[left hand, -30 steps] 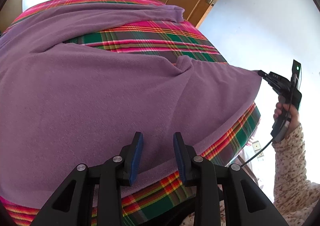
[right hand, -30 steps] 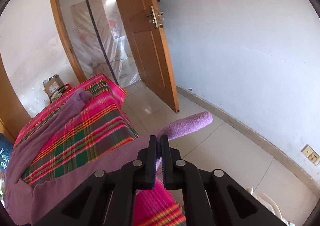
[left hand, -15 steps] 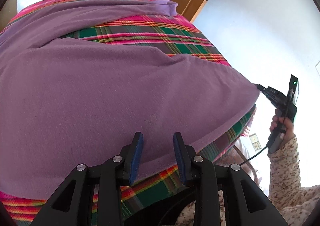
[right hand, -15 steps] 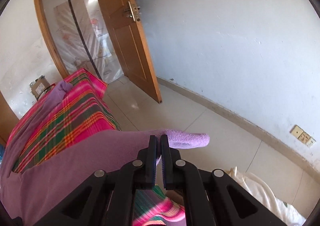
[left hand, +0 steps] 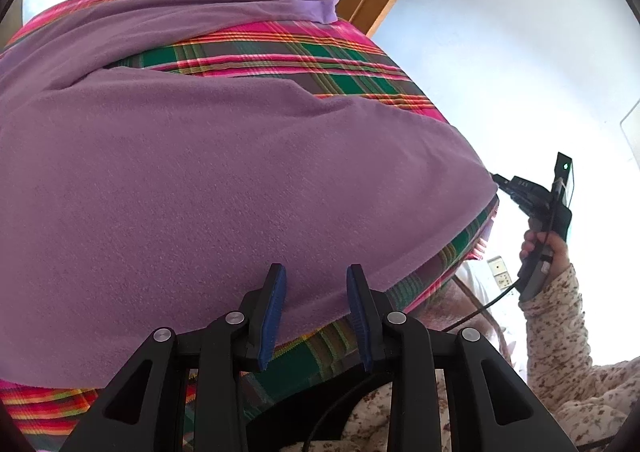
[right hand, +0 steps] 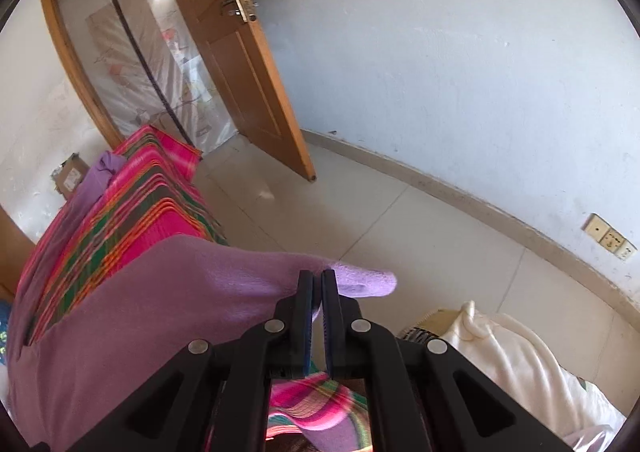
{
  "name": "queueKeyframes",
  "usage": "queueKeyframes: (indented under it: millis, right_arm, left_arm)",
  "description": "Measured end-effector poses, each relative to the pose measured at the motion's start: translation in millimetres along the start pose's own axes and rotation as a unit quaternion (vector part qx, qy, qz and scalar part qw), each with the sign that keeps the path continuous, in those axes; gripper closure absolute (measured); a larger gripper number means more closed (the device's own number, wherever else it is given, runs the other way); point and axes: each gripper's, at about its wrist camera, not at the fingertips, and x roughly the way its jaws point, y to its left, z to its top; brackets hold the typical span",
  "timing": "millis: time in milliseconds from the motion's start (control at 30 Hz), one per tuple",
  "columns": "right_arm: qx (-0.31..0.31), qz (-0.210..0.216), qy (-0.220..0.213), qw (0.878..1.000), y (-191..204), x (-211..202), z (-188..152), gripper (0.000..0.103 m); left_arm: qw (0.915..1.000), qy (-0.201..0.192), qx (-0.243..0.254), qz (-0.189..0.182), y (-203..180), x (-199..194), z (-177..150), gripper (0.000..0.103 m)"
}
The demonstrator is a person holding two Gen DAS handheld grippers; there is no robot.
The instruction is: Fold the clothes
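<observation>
Left wrist view: the purple garment (left hand: pixel 224 172) lies spread over the plaid bed cover (left hand: pixel 280 60), filling most of the frame, with one long limb of it running toward 11 o'clock and ending in a cuff near the far edge of the bed. My left hand-held gripper (left hand: pixel 316 304) hovers just above the near hem, blue pads spread apart, nothing between them. At 3 o'clock the right hand-held gripper (left hand: pixel 496 178) has its jaws pressed together on the garment's other cuff, drawn past the bed's edge; the right wrist view confirms this, with the cuff tip sticking out beyond the closed right hand-held gripper (right hand: pixel 317 284) over the tiled floor (right hand: pixel 360 212). Cloth between body and cuff looks taut. Judged risks: the pinch sits close to the cuff tip, so a harder pull could slip the fleece free and drop that limb to the floor. With the left side unheld, tension from 3 o'clock could also drag the whole garment sideways and skew any fold line. Which fold stage this is, I cannot tell.
</observation>
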Motion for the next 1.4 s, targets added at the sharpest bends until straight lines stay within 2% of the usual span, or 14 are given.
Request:
queueKeyframes:
  millis: [67, 133, 233, 333, 433, 533, 667, 833, 967, 1067, 1233, 1300, 1367, 1400]
  right_arm:
    - [-0.007, -0.043, -0.008, 0.999, -3.1, -3.3, -1.9, 0.102]
    - [0.004, -0.025, -0.007, 1.0, -9.9, -7.9, 0.8, 0.102]
    - [-0.015, -0.028, -0.019, 0.999, -2.7, -17.5, 2.9, 0.101]
    - [-0.046, 0.009, -0.035, 0.998, 20.7, -30.4, 3.6, 0.1]
    - [-0.114, 0.067, -0.027, 0.991, 63.1, -37.4, 0.7, 0.1]
    - [-0.189, 0.129, -0.004, 0.973, 112.6, -40.4, -8.8, 0.099]
    - [-0.278, 0.219, 0.035, 0.935, 180.7, -42.5, -26.3, 0.099]
    - [-0.355, 0.276, 0.078, 0.89, 244.3, -34.0, -51.1, 0.099]
    - [-0.386, 0.292, 0.106, 0.868, 274.2, -26.5, -68.7, 0.099]
    - [-0.401, 0.277, 0.114, 0.866, 287.9, -11.1, -72.8, 0.097]
    - [-0.392, 0.234, 0.107, 0.883, 284.1, 0.1, -60.9, 0.097]
    - [-0.39, 0.231, 0.106, 0.885, 281.8, 1.2, -53.7, 0.096]
    - [-0.398, 0.232, 0.102, 0.882, 281.0, 2.2, -47.4, 0.088]
    - [-0.408, 0.228, 0.1, 0.878, 281.9, 2.5, -45.2, 0.077]
  left_arm:
    - [1.0, -0.007, -0.001, 0.0, 2.3, -4.2, 5.9, 0.071]
    - [0.9999, -0.015, -0.001, 0.0, 4.6, -8.4, 11.8, 0.071]
    - [0.9997, -0.026, -0.002, 0.001, 8.0, -14.6, 20.6, 0.071]
    - [0.9993, -0.037, -0.003, 0.001, 11.5, -20.9, 29.4, 0.071]
    - [0.9991, -0.042, -0.009, 0.005, 17.7, -26.2, 41.6, 0.071]
    - [0.9997, -0.023, -0.011, 0.004, 24.4, -23.2, 62.0, 0.071]
    - [0.9998, -0.002, -0.01, 0.016, 28.9, -13.6, 81.1, 0.071]
    - [0.9995, 0.023, -0.016, 0.018, 35.7, 12.3, 101.3, 0.071]
    - [0.9988, 0.034, -0.032, 0.017, 42.0, 30.9, 116.3, 0.071]
    - [0.9984, 0.035, -0.038, 0.023, 48.0, 37.6, 126.9, 0.071]
    - [0.9956, 0.02, -0.072, 0.057, 68.6, 42.4, 141.4, 0.071]
    - [0.9938, 0.017, -0.09, 0.063, 78.0, 42.3, 144.3, 0.071]
    - [0.9943, 0.013, -0.083, 0.065, 77.4, 39.3, 145.5, 0.071]
    - [0.9949, 0.009, -0.067, 0.074, 73.3, 37.4, 145.7, 0.071]
